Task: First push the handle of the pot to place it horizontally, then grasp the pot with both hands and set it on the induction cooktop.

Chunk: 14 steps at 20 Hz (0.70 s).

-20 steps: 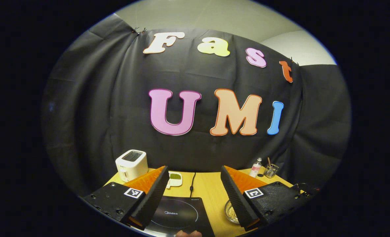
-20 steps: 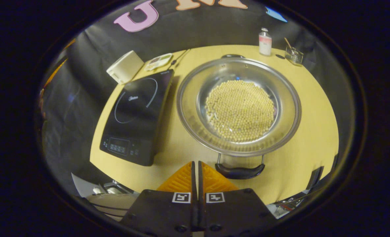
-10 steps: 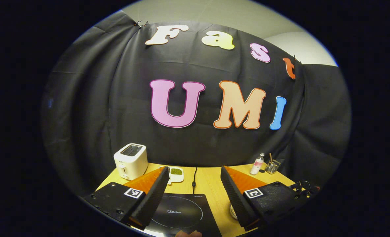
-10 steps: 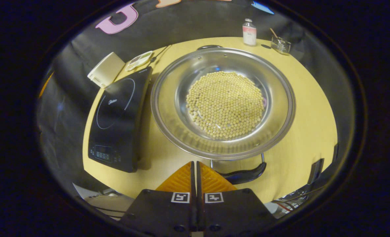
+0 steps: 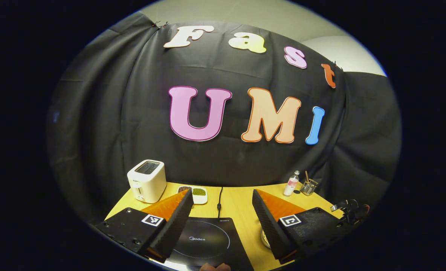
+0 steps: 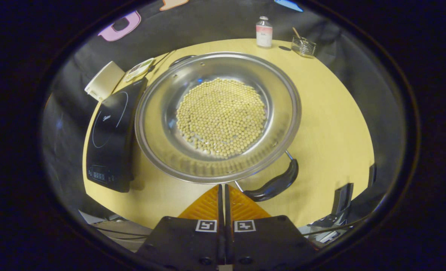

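My right gripper, fingers pressed together, sits just beside the pot's near handle; my left gripper gapes wide above the cooktop.

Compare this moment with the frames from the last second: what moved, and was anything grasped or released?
In the right gripper view the pot's near handle has swung from straight ahead of the right gripper round to its right, the pot turning with it. The gripper stayed shut, pushing at the handle's end; nothing was grasped or released. The left gripper stayed open above the induction cooktop.
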Available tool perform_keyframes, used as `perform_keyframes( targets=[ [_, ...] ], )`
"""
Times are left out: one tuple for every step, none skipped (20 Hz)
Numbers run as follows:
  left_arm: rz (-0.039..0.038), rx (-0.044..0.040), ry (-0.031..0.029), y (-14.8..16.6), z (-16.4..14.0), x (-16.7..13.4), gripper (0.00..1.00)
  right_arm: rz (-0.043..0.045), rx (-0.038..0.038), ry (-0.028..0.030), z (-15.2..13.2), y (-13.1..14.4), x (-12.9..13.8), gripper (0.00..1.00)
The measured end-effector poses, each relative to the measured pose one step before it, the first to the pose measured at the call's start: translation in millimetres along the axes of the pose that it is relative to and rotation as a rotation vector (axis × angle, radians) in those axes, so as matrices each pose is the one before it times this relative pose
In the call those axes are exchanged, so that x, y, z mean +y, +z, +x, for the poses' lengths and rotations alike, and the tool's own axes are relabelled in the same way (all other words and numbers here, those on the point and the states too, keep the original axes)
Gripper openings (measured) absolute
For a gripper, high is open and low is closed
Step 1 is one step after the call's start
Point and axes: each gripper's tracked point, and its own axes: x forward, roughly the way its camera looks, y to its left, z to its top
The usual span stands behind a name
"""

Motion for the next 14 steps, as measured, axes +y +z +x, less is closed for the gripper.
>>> perform_keyframes(
  targets=[
    [0.00439,0.00082,0.01438,0.60,-2.15,-1.02,0.96,-0.00861,0.00725,0.00327,0.67,0.20,-5.54,0.02],
    [-0.00169,0.00826,0.01306,-3.54,-0.17,-3.31,0.96,0.00122,-0.00197,0.00261,-0.02,2.23,-6.00,0.02],
    [-0.00694,0.00582,0.00619,-1.83,-2.16,-4.91,0.93,0.00459,-0.00683,0.00714,0.92,2.89,-4.94,0.00],
    [-0.00664,-0.00030,0.00354,-0.87,-0.50,-7.07,0.96,0.00683,-0.00639,0.00863,0.75,0.67,-3.34,0.02],
    [0.00192,0.00667,0.00790,-1.93,-1.08,-5.89,0.96,0.00322,-0.00172,0.00963,-0.04,2.37,-2.97,0.00],
    [0.00541,0.01220,0.01394,-5.85,-1.21,-3.91,0.96,0.00326,-0.00288,0.01266,0.66,4.01,-3.77,0.00],
    [0.00022,0.01806,0.01413,-5.04,-0.90,-4.76,0.96,0.00207,-0.00360,0.01664,0.78,4.71,-2.68,0.00],
    [0.00111,0.01463,0.01065,-3.21,-0.88,-6.06,0.96,-0.01031,0.01221,0.00995,2.62,0.43,-4.74,0.03],
    [-0.00002,0.01126,0.00991,-0.91,-1.24,-6.86,0.96,-0.00610,-0.00589,0.00829,-0.52,2.58,-5.67,0.00],
    [-0.00202,0.00472,0.00367,-1.12,-1.12,-7.89,0.96,-0.01031,-0.00332,0.00860,-0.12,2.82,-5.81,0.03],
    [0.00012,0.00687,-0.00232,-0.49,-0.81,-8.53,0.96,-0.00513,-0.00370,0.00623,0.33,3.40,-6.38,0.00],
    [0.00601,0.01042,-0.00051,-2.93,-0.47,-7.52,0.96,0.00340,-0.00644,0.00317,1.16,4.30,-8.58,0.00],
    [0.01518,0.00949,-0.00389,-2.56,0.71,-7.74,0.96,0.00420,-0.00415,0.00344,0.98,4.64,-7.56,0.00],
    [0.01605,0.01267,0.00977,-4.82,0.37,-4.65,0.96,0.00598,-0.00544,0.00460,1.93,3.91,-6.43,0.00]
  ],
)
